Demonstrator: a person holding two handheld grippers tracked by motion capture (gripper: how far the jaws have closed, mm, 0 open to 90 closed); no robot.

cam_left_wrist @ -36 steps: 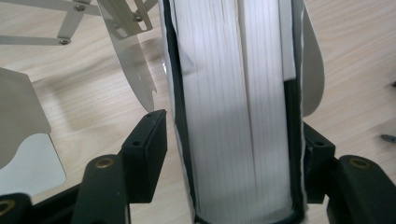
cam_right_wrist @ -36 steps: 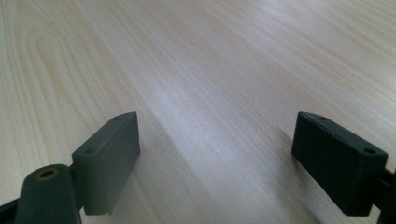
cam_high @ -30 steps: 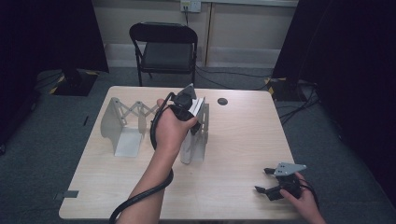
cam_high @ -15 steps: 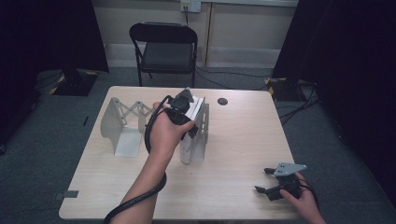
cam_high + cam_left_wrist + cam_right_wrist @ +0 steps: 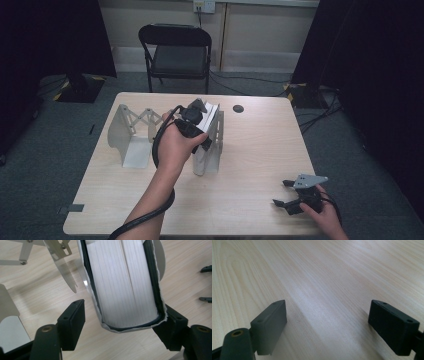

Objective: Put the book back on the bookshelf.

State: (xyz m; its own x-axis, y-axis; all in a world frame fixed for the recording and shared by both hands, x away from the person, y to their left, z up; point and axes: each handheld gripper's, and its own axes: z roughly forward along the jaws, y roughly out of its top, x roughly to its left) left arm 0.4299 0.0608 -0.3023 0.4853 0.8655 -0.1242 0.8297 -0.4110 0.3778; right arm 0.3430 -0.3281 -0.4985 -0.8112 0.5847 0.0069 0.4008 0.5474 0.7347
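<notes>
Our left tongs [image 5: 120,322] have just been opening; their jaws straddle the book [image 5: 125,282] in the metal rack [image 5: 212,145] mid-worktop, one pad clear of it. Our right tongs [image 5: 289,195] gape empty near the worktop's [image 5: 260,145] near right corner.

The person's left hand [image 5: 175,145] covers most of the thick white-paged book with a dark cover [image 5: 210,117] in the high view, so how it sits in the silver folding metal book rack [image 5: 131,135] is hard to tell. The left gripper view crops the book's top.
</notes>
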